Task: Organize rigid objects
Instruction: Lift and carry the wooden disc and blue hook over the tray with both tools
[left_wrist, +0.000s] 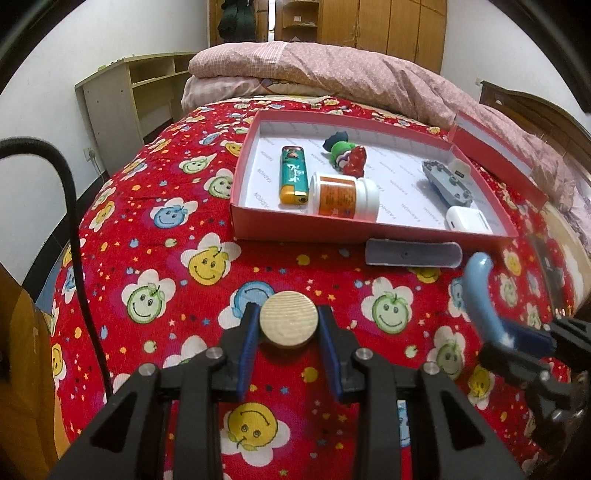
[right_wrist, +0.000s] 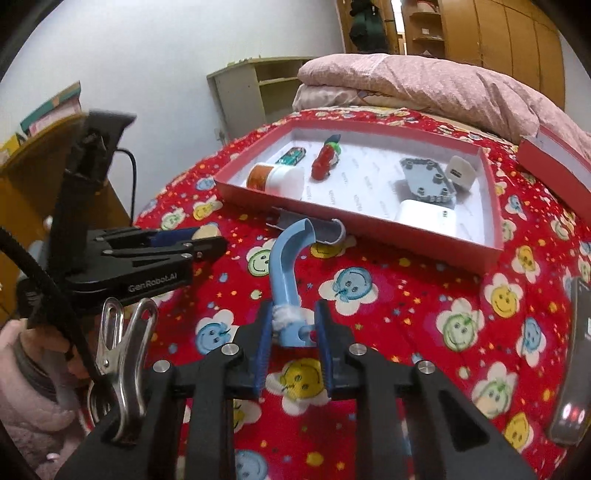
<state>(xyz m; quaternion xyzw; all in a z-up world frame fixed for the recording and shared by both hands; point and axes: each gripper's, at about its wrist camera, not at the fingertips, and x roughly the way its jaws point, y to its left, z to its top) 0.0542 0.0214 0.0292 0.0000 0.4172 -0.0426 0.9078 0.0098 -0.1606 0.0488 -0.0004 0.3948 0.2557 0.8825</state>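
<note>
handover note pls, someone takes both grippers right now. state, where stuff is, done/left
Left gripper: jaws shut on the round pale wooden disc, above the red smiley-print bedspread.
Right gripper: jaws shut on the curved light-blue plastic piece.
Done: the shallow red cardboard box holds the green lighter, white pill bottle with orange label, red-and-green toy figure, grey toy ship and two white charger blocks, one at.
Left: box the disc and blue piece, then the grey curved channel piece lying on the bedspread in front of the box.

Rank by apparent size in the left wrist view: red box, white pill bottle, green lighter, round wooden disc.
1. Red box
2. White pill bottle and round wooden disc: similar; disc is nearer the camera, so unsure
3. Green lighter
</note>
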